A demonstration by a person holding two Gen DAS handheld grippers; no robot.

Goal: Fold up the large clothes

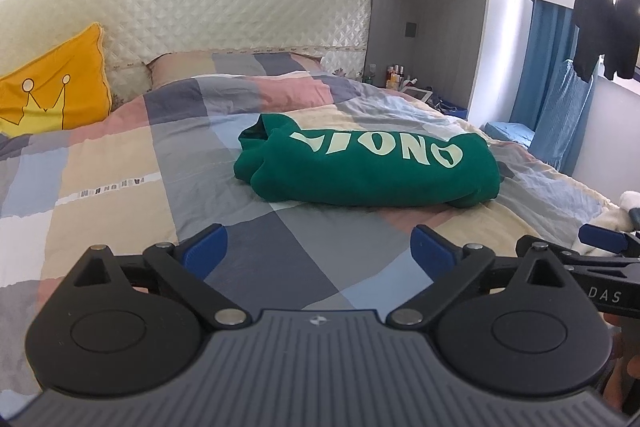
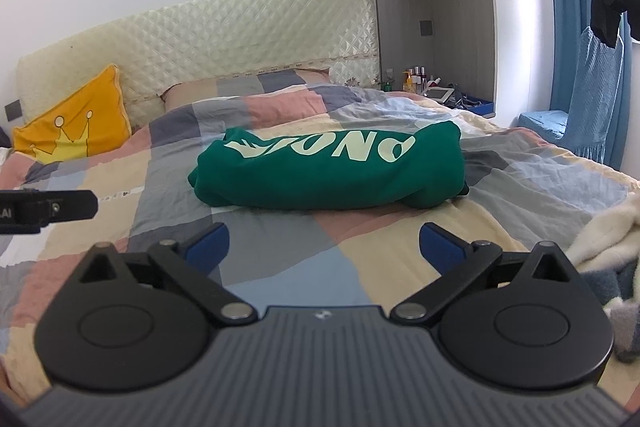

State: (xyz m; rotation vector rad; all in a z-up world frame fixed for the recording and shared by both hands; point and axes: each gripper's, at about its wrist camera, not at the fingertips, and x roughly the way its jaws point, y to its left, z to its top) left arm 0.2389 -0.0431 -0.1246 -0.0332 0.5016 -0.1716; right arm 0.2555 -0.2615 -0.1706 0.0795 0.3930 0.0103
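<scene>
folded green sweatshirt [image 1: 366, 163] lies beyond spread, empty jaws.

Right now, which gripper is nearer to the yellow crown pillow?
Left. The left gripper is on the yellow crown pillow's side of the bed, facing the green sweatshirt. The right gripper is beside it, farther from the pillow, near the white fluffy garment.

Bedroom — bed [image 1: 120, 163], quilted headboard [image 1: 224, 11]
</scene>
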